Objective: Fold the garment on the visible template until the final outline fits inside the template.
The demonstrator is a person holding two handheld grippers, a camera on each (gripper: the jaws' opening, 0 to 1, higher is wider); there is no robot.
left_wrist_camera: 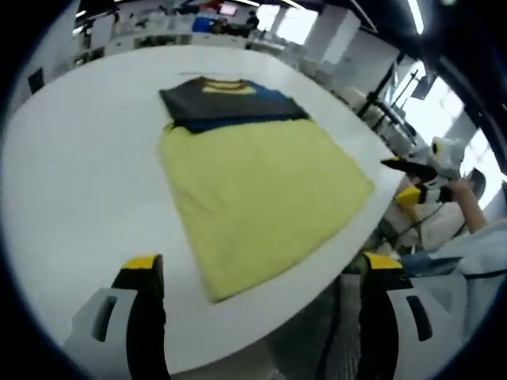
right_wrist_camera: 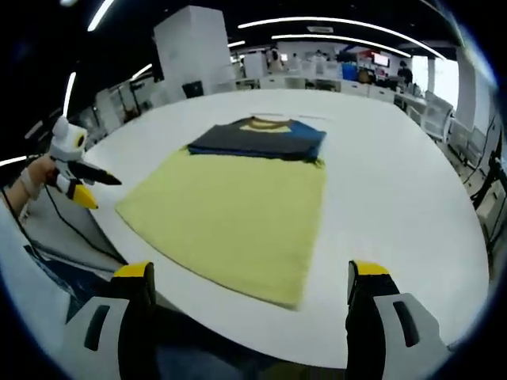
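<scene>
Both tongs, left (left_wrist_camera: 257,273) and right (right_wrist_camera: 247,281), hang wide open, holding nothing, at the white counter's (left_wrist_camera: 71,174) near edge. On the counter lies the yellow garment (left_wrist_camera: 257,194), flat, its dark folded upper part (left_wrist_camera: 230,101) at the far end.

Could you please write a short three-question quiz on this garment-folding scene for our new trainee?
1. True or false: the left gripper is shut on the garment.
2. The dark band of the garment lies at which end? A) the end far from the grippers B) the end nearest the grippers
3. Fill in: the garment lies on a white ____.

Key: 1 false, its jaws stand open and hold nothing; 2 A; 3 table.
</scene>
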